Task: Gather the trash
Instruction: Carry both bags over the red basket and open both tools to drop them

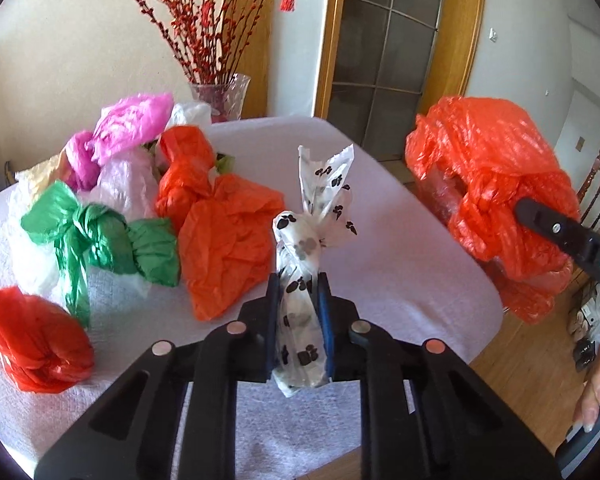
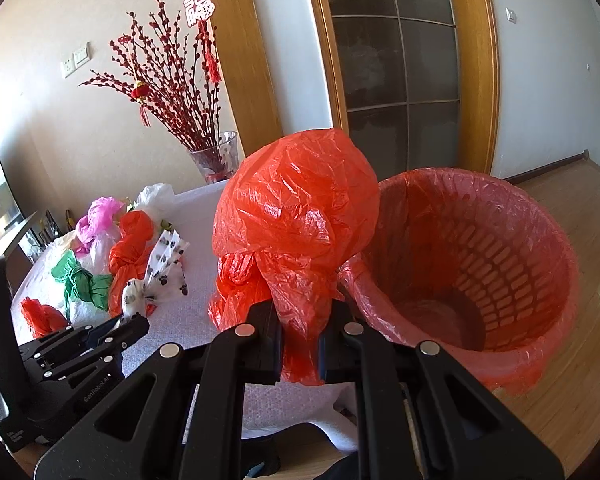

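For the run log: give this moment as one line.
left tool: shut on paw-print bag | right tool: shut on red bag | lined basket: empty, beside table

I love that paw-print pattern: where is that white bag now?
The paw-print bag is clamped in the left gripper over the table, beside an orange bag.

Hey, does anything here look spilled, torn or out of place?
Nothing spilled or torn. Knotted plastic bags lie loose on the table; the lined bin looks empty. Each tool grips one: left a paw-print bag, right a red bag.
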`<state>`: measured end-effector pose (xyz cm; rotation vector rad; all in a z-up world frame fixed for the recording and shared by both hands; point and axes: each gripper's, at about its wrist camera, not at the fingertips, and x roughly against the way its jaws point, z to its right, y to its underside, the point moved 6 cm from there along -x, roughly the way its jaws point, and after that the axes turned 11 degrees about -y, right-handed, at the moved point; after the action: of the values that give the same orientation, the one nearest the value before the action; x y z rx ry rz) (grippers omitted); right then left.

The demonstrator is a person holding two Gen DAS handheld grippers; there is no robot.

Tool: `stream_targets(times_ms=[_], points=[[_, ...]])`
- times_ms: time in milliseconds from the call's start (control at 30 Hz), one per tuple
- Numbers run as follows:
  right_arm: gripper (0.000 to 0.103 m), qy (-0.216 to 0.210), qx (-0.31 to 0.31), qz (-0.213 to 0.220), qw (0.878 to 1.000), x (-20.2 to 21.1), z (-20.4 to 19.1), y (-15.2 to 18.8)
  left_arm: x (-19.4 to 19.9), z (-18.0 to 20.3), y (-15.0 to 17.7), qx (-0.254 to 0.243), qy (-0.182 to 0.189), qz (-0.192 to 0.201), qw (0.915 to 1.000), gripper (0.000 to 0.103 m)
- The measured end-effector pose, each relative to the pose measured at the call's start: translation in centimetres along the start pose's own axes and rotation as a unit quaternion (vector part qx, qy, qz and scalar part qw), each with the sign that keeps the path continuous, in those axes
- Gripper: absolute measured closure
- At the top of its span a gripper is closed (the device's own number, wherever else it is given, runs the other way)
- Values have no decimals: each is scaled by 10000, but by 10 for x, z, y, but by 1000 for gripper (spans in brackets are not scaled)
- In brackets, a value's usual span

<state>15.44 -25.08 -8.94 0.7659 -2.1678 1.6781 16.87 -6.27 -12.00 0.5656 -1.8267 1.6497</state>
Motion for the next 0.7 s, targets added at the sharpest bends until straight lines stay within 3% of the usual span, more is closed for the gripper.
stream_targets(times_ms=[333,700], points=[[91,165,-76,198,9996,14,18,-10,8,22,-40,-122,250,339,9990,85],[91,618,-401,459,9962,37,66,-21,14,78,-67,-426,713,516,9952,85]])
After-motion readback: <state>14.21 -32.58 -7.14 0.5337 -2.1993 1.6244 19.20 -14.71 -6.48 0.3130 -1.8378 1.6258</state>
